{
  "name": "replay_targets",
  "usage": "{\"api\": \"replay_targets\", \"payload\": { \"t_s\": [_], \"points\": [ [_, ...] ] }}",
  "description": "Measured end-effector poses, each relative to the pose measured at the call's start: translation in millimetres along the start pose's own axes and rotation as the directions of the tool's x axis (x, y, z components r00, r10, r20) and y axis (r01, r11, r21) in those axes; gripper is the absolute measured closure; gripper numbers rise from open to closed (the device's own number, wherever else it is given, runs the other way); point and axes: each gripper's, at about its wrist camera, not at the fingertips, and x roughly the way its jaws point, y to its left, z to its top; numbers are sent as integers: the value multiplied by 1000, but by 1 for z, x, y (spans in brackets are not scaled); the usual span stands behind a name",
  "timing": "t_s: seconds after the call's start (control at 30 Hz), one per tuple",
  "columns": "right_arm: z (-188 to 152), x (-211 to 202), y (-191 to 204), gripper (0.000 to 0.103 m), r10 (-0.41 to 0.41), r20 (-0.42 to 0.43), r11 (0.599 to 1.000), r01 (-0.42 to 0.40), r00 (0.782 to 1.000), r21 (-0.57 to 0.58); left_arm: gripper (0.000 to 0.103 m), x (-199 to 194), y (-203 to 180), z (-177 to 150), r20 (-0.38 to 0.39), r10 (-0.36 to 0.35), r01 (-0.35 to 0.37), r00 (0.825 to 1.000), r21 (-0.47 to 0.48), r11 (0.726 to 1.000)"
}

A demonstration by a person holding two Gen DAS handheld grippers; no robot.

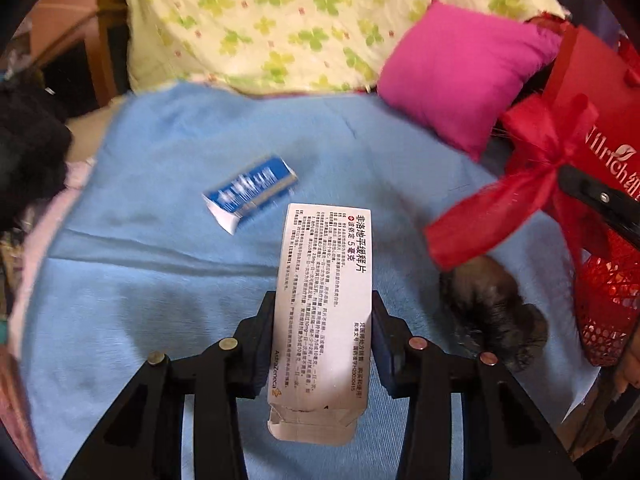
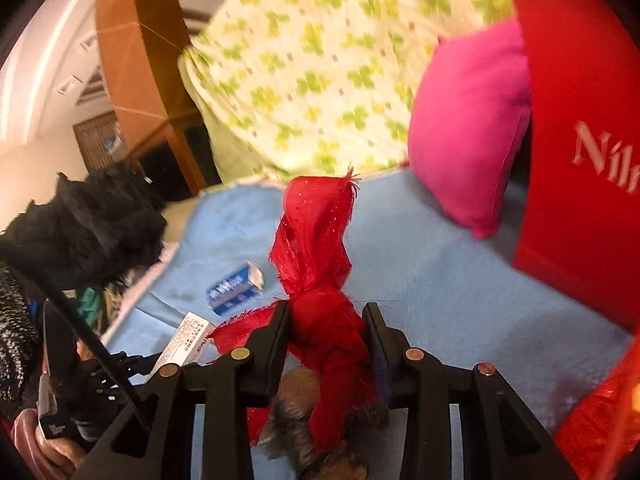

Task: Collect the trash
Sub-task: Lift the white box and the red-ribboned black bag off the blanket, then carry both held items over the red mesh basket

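Observation:
My left gripper (image 1: 323, 300) is shut on a white medicine box (image 1: 326, 280) printed with black text, held lengthwise above the blue blanket (image 1: 160, 288). In the right wrist view the same white box (image 2: 188, 338) shows at the lower left. A blue-and-white carton (image 1: 250, 192) lies flat on the blanket beyond it, also visible as the blue carton (image 2: 234, 290). My right gripper (image 2: 327, 308) is shut on a knotted red ribbon (image 2: 316, 248), with a dark furry tuft (image 2: 300, 436) hanging under it. From the left wrist the ribbon (image 1: 520, 196) and tuft (image 1: 492, 312) hang at the right.
A red paper bag (image 2: 580, 152) stands at the right edge, a pink cushion (image 1: 460, 76) beside it. A clover-print quilt (image 1: 300, 20) is piled at the back. A black fuzzy item (image 2: 92, 224) sits at the left edge. A hand (image 2: 52, 444) grips the left tool.

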Motion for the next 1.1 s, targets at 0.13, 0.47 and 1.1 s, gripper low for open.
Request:
{"api": "replay_targets", "payload": {
  "t_s": [0.13,0.47,1.1],
  "points": [
    [0,-40,7,64,14,82,1000,-13,997,-13,59,-45,-11,-15,70,36,-33,997,-39,999],
    [-30,-123,6,64,-17,179,1000,21,984,-20,59,-128,-72,-31,204,110,-117,973,21,993],
    [-43,-187,-26,64,0,279,999,-9,960,31,59,-191,-143,-32,327,142,-195,934,136,971]
  ]
}}
